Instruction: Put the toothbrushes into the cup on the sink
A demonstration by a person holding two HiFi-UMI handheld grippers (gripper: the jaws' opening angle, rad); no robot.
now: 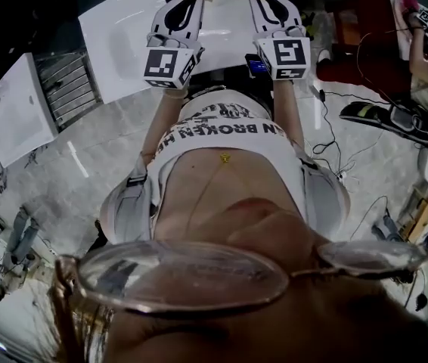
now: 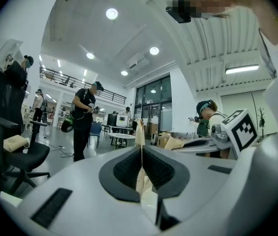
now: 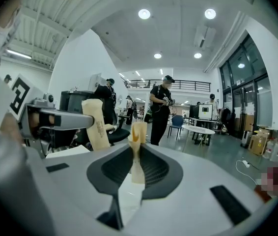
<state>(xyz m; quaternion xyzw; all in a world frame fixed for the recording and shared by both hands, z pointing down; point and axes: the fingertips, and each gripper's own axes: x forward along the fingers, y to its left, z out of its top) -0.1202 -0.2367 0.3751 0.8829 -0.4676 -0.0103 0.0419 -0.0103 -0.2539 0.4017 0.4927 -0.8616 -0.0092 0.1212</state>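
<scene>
Carrying both pieces, by my reading. Left tool (image 2: pixel 141 151) is clenched on a thin, beige-wrapped toothbrush (image 2: pixel 140 132). Right tool (image 3: pixel 137 154) pinches a second one, which sticks out past the jaw tips. A white slab, likely the sink (image 1: pixel 123 29), lies just ahead of both tools. No cup in any view. Next move calls for finding the cup, aiming one toothbrush over its mouth, then releasing.

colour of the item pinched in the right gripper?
Pale cream-yellow item, pinched by the right gripper; clearest in the right gripper view.
</scene>
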